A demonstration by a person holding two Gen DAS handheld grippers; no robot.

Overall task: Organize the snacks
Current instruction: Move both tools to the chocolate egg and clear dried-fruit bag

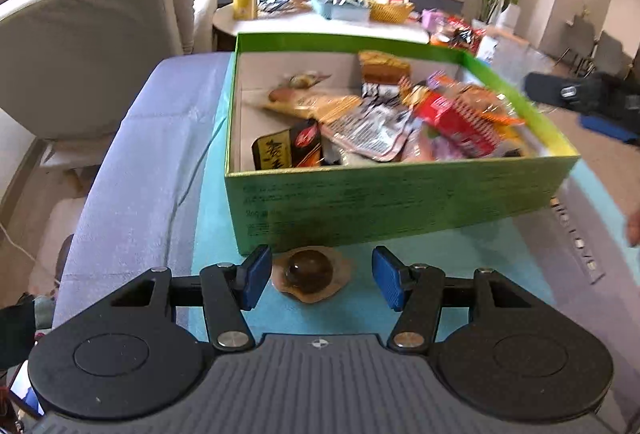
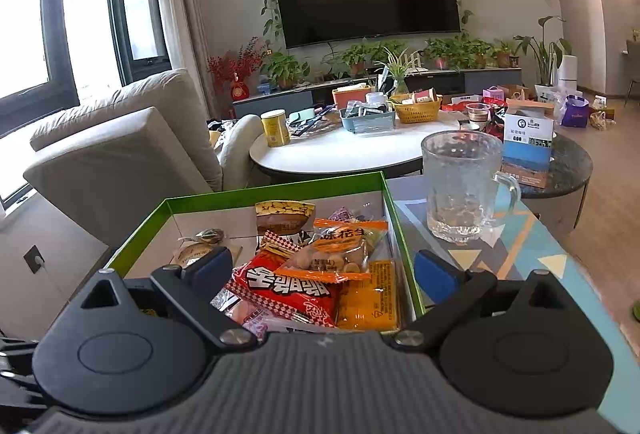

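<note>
Left hand-held gripper open astride wrapped egg, green box just behind; right hand-held gripper open, empty over box snacks, glass mug nearby

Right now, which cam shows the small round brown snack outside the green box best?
Left wrist. The vacuum-packed brown snack lies on the teal cloth just in front of the green box, centred between the open left tongs. The right wrist view shows none of it, only the box's inside and a glass mug.
</note>
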